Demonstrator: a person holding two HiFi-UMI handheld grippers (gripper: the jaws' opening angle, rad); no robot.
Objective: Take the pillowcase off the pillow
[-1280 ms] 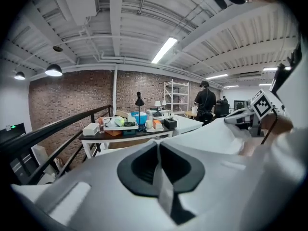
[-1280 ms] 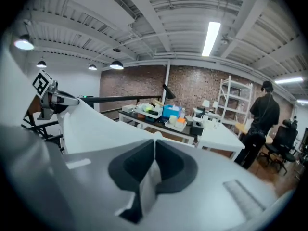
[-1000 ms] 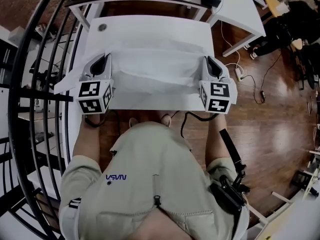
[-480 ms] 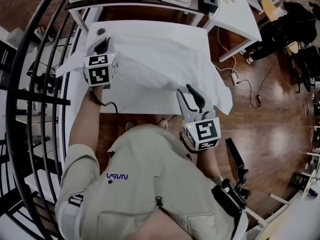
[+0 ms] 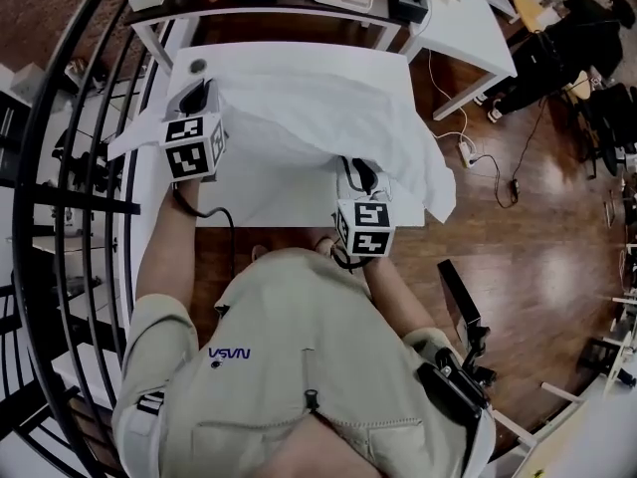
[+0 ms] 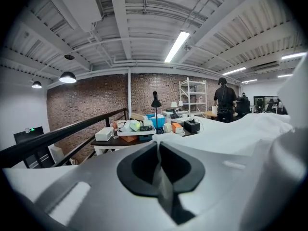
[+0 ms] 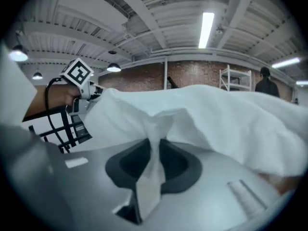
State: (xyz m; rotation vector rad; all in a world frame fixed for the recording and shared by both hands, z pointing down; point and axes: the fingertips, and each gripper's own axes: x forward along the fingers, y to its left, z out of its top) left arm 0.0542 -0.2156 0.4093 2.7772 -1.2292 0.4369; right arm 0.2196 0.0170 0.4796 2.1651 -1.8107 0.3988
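Head view, left edge: black railing (image 5: 60, 167) curves down the frame. Next to it the left gripper (image 5: 199, 96) sits at the upper left of the white surface (image 5: 269, 202), at the left end of the pillowcase (image 5: 318, 108). In the left gripper view (image 6: 158, 150) the 2 jaws are fully together with a thin fold of fabric pinched in the slot, and white pillowcase cloth (image 6: 250, 134) runs off to the right of the frame. Far back in that view are a cluttered table (image 6: 139, 129) and a person standing (image 6: 224, 100). The pillowcase lies rumpled across the upper middle of the surface, raised at the left end, and its right end hangs over the right edge of the surface. Cannot tell the pillow apart from the case under the cloth. Lower centre: right gripper (image 5: 360, 172) at the near edge of the surface, tips tucked under the near right hem. In the right gripper view (image 7: 156, 150) the jaws have just been closing and now sit close together on a twisted strip of pillowcase (image 7: 216, 114) that runs down through the slot, with the rest billowing above and to the right. Bottom centre is the person's beige shirt (image 5: 299, 347). Right side: a 2nd white table (image 5: 468, 28) at upper right, and wooden floor (image 5: 537, 247) with cables.
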